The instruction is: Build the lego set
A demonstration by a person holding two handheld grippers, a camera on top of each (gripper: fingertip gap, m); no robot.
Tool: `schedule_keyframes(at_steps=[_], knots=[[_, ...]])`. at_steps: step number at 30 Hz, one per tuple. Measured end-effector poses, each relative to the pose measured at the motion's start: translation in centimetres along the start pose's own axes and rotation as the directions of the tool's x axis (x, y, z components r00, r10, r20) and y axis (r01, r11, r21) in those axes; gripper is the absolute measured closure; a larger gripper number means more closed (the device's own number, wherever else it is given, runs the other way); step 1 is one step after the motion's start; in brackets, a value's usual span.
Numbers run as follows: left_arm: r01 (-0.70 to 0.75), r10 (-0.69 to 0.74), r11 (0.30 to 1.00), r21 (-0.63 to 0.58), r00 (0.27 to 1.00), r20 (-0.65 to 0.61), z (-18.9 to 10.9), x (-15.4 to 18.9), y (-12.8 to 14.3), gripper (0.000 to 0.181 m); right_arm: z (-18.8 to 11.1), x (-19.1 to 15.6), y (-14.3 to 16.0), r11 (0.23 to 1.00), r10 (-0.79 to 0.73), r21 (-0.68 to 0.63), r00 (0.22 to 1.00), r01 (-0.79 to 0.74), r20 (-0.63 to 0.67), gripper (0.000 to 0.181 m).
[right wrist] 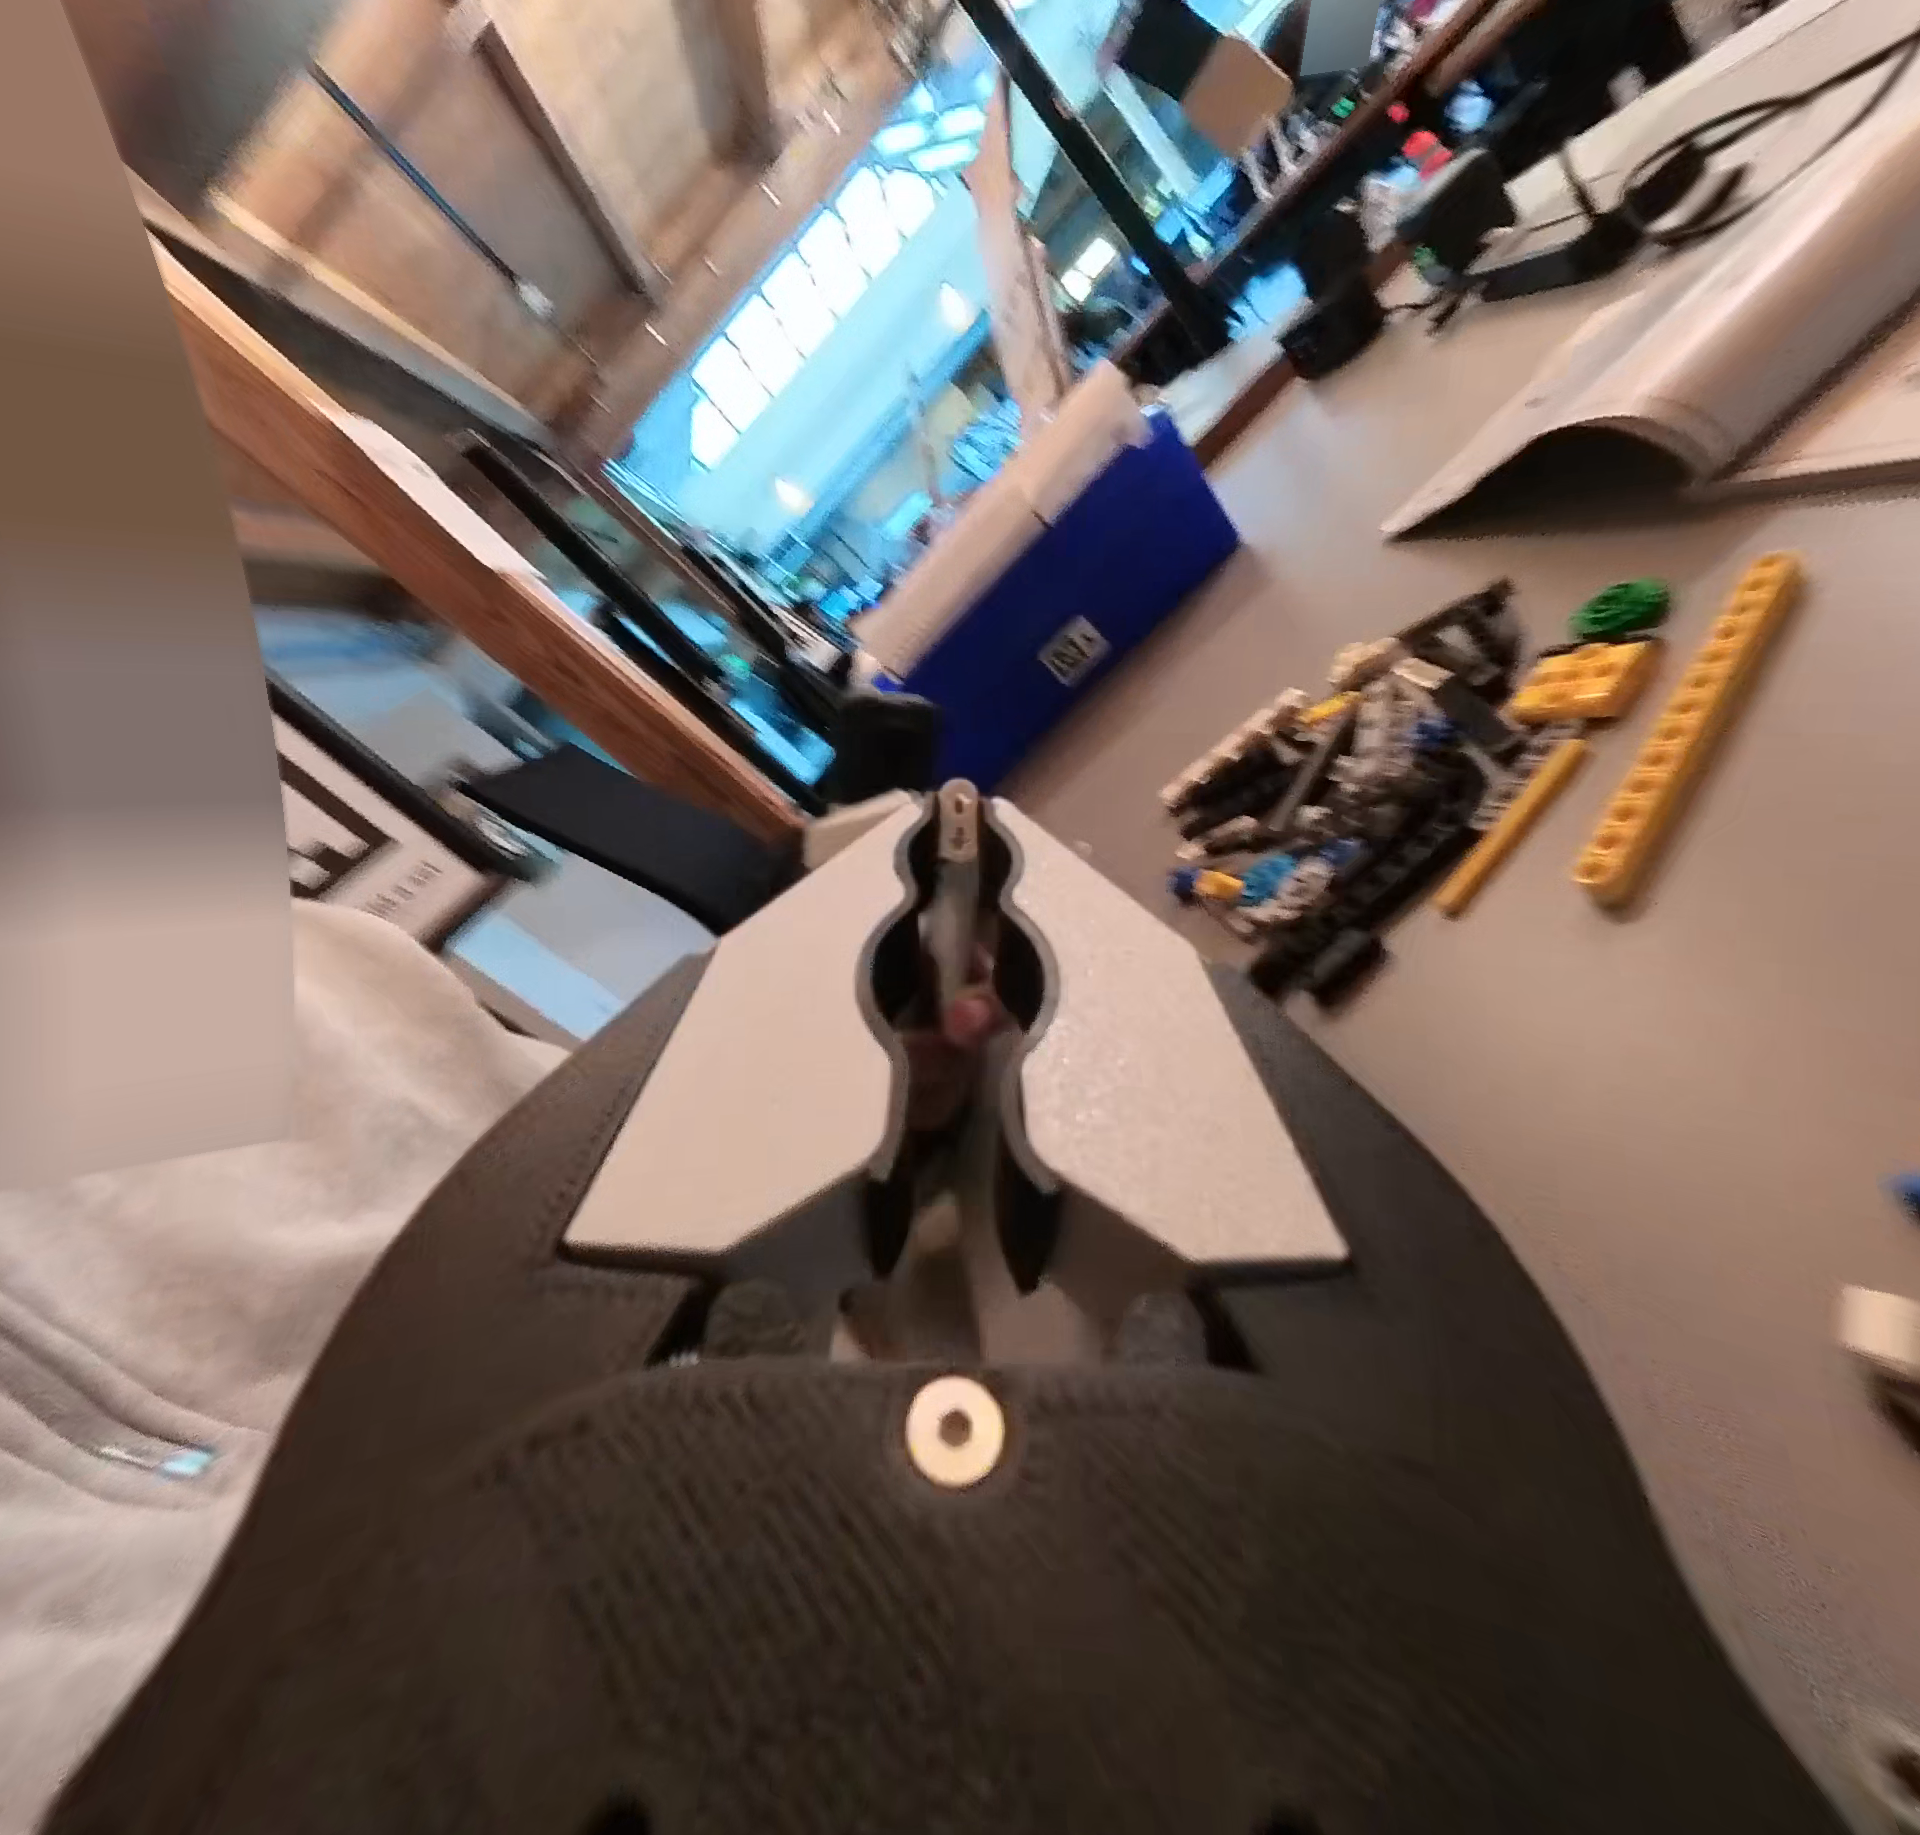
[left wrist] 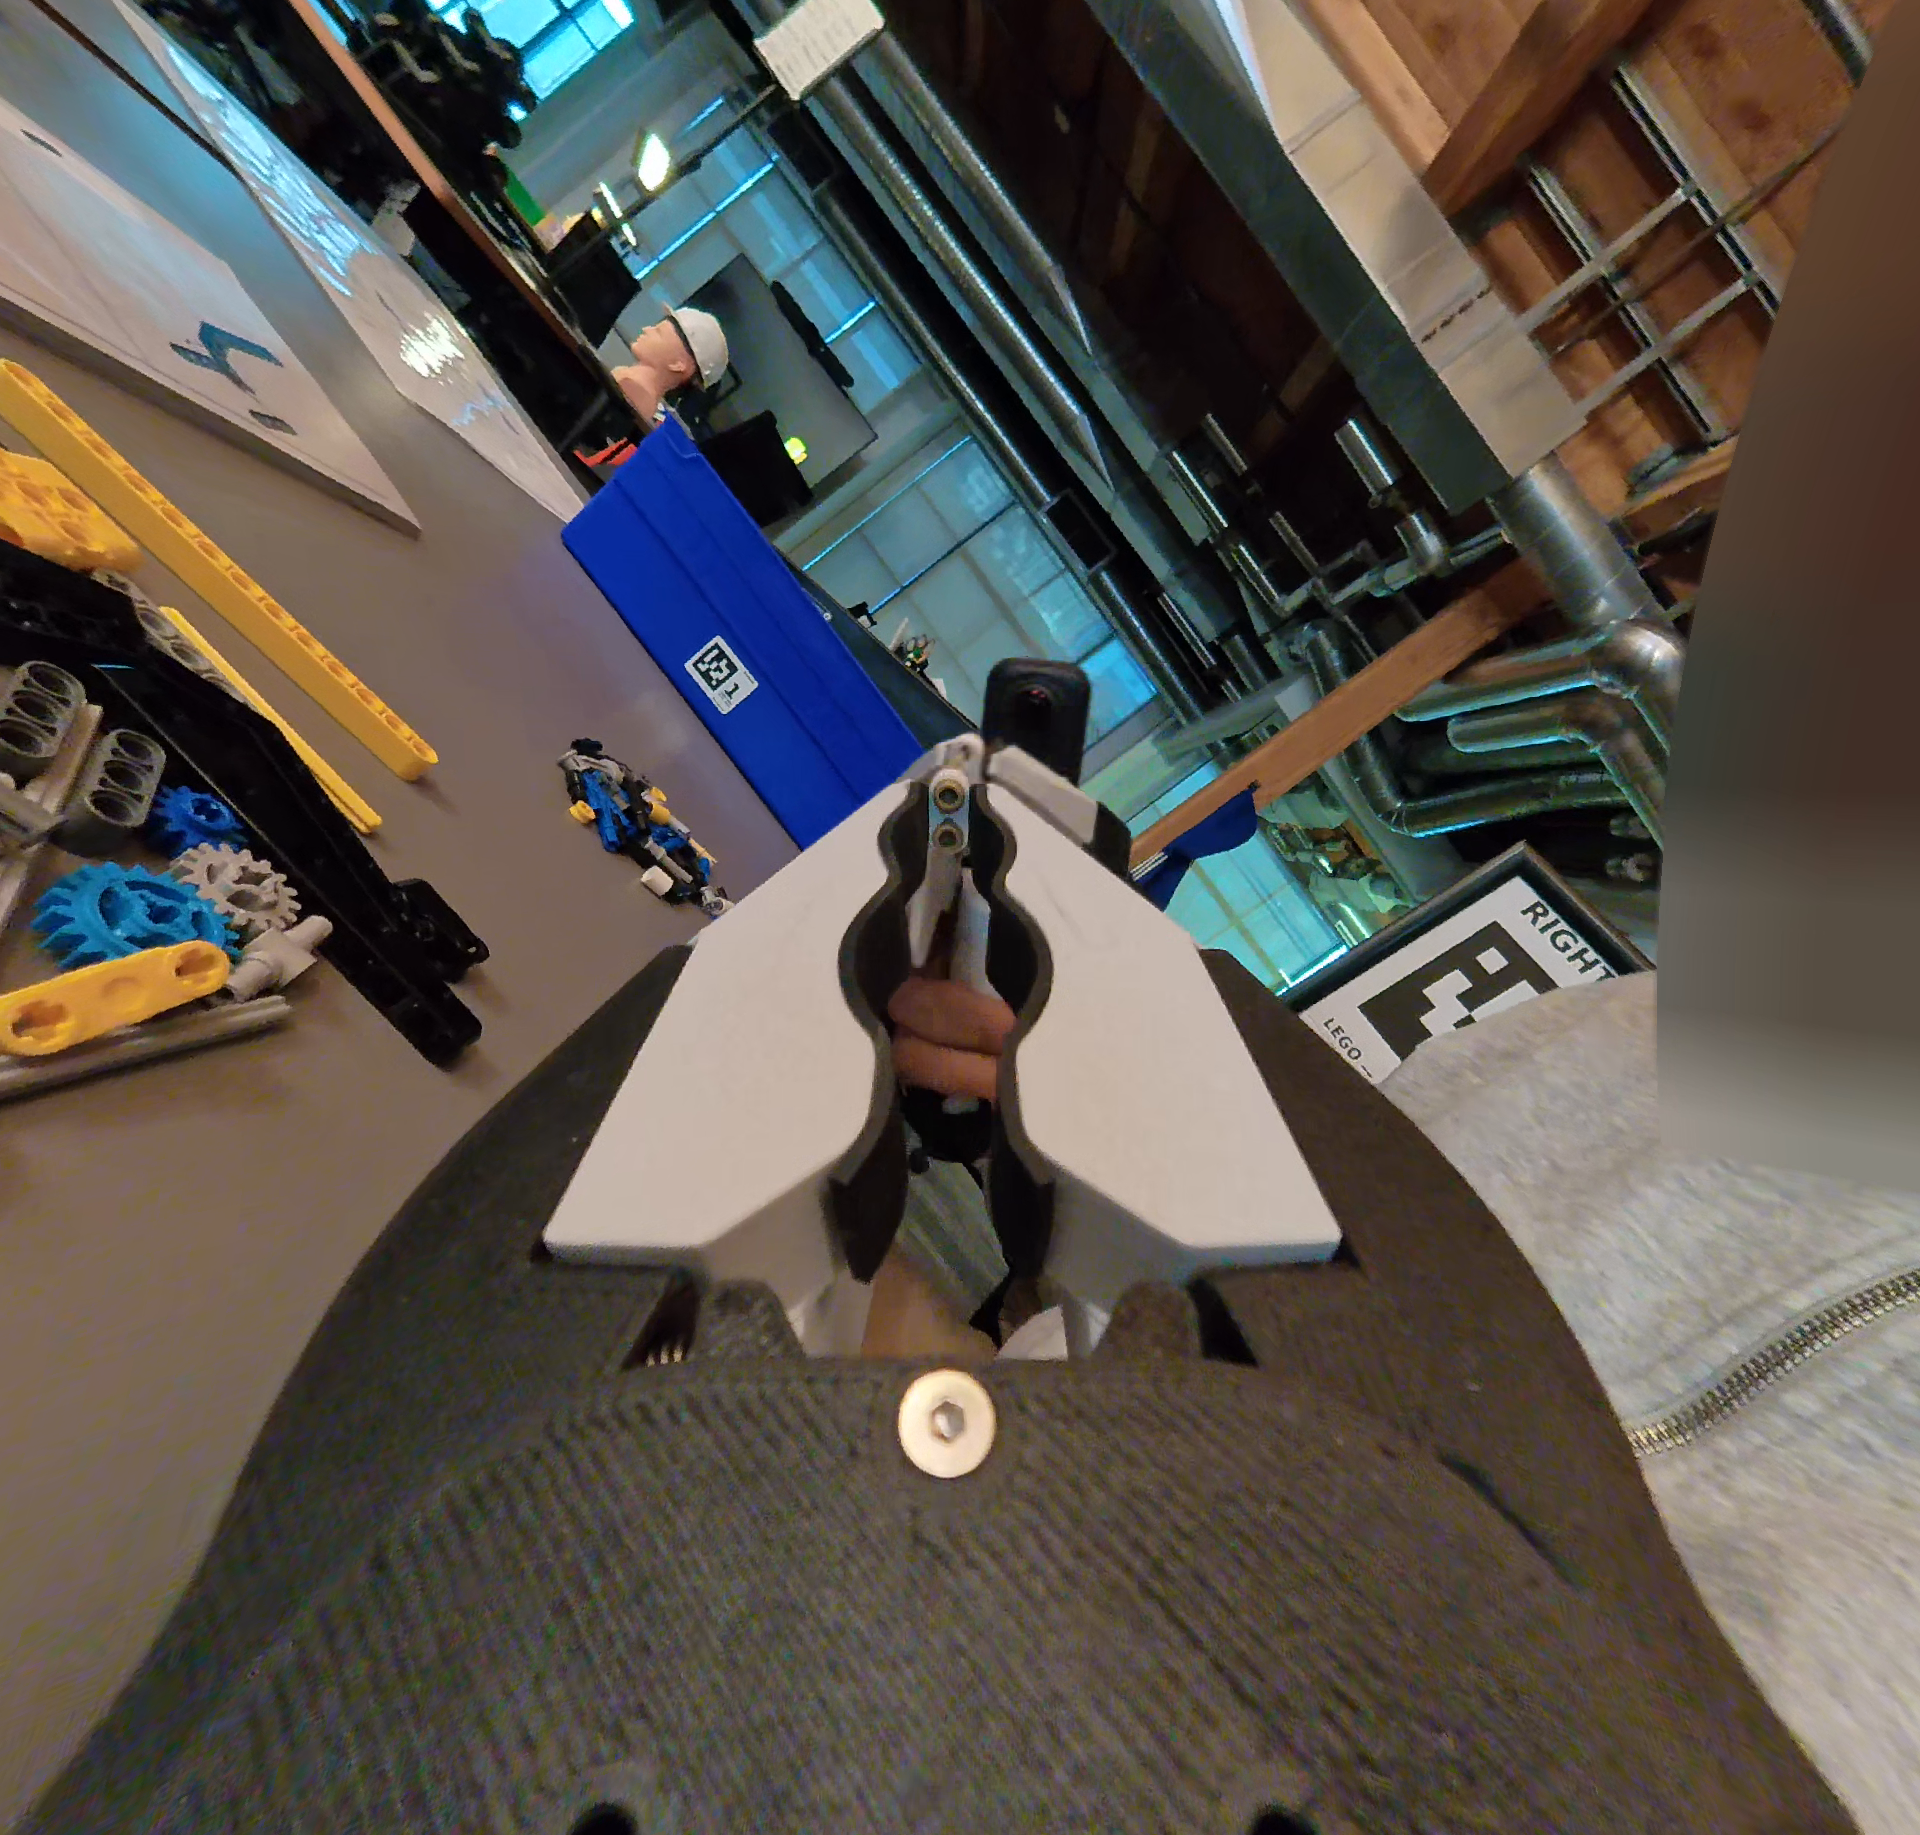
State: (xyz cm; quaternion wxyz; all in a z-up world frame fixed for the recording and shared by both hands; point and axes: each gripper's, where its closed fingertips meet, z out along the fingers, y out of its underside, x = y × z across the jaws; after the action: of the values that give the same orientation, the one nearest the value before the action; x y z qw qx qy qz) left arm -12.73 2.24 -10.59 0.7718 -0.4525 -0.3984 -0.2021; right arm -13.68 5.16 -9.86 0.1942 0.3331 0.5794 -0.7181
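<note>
My left gripper (left wrist: 951,786) is held above the table and is shut on a thin grey lego beam (left wrist: 948,817) with two holes, standing upright between the jaws. Right beyond it, tip to tip, the right gripper's white fingers (left wrist: 1029,777) and black camera (left wrist: 1035,715) face mine. In the blurred right wrist view my right gripper (right wrist: 958,800) is shut on a thin grey lego piece (right wrist: 961,845). I cannot tell whether both hold the same piece. A hand's fingers show through both jaw gaps.
On the grey table (left wrist: 499,642) lie a long yellow beam (left wrist: 218,570), a black frame assembly (left wrist: 260,777), blue gears (left wrist: 125,912) and a small blue-black assembly (left wrist: 639,824). A blue bin (left wrist: 748,642) stands behind. An open booklet (right wrist: 1714,383) lies at far right. A grey sleeve (left wrist: 1662,1266) is close. My left and right fingertips are right by each other.
</note>
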Motion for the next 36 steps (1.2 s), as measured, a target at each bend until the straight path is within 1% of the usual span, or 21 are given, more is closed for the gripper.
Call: schedule_keyframes(at_steps=[2,4,6,10,13,15,27,36], knots=[[0.022,-0.022,1.0,0.002,1.0,-0.014,0.0,0.1,0.0,0.174,0.5,-0.5,0.1,0.995,0.083,0.043,0.995,-0.086,0.059,0.177],[0.065,-0.064,0.998,0.015,0.997,-0.039,0.0,0.3,-0.1,0.175,1.0,-0.3,1.0,0.991,0.12,0.046,0.99,-0.123,0.069,0.177],[0.092,-0.09,0.995,0.029,0.995,-0.053,-0.1,0.4,-0.2,0.174,1.2,-0.1,1.0,0.985,0.148,0.073,0.986,-0.154,0.08,0.177],[0.08,-0.079,0.997,0.023,0.996,-0.041,0.0,0.3,0.0,0.174,1.2,-0.1,0.5,0.967,0.211,0.118,0.97,-0.226,0.123,0.177],[0.075,-0.074,0.996,0.038,0.997,-0.024,-0.1,0.2,-0.1,0.174,1.4,-0.1,0.6,0.955,0.25,0.127,0.957,-0.269,0.147,0.177],[0.073,-0.072,0.996,0.056,0.997,-0.018,-0.2,0.1,-0.3,0.174,1.5,-0.1,0.8,0.951,0.257,0.136,0.956,-0.276,0.142,0.177],[0.041,-0.042,0.998,0.057,0.999,0.014,0.0,0.0,-0.1,0.174,1.7,0.1,0.9,0.93,0.305,0.164,0.939,-0.33,0.157,0.177],[0.019,-0.022,0.998,0.068,0.999,0.043,-0.1,-0.2,-0.1,0.174,1.8,0.3,1.0,0.938,0.281,0.174,0.952,-0.299,0.121,0.177]])
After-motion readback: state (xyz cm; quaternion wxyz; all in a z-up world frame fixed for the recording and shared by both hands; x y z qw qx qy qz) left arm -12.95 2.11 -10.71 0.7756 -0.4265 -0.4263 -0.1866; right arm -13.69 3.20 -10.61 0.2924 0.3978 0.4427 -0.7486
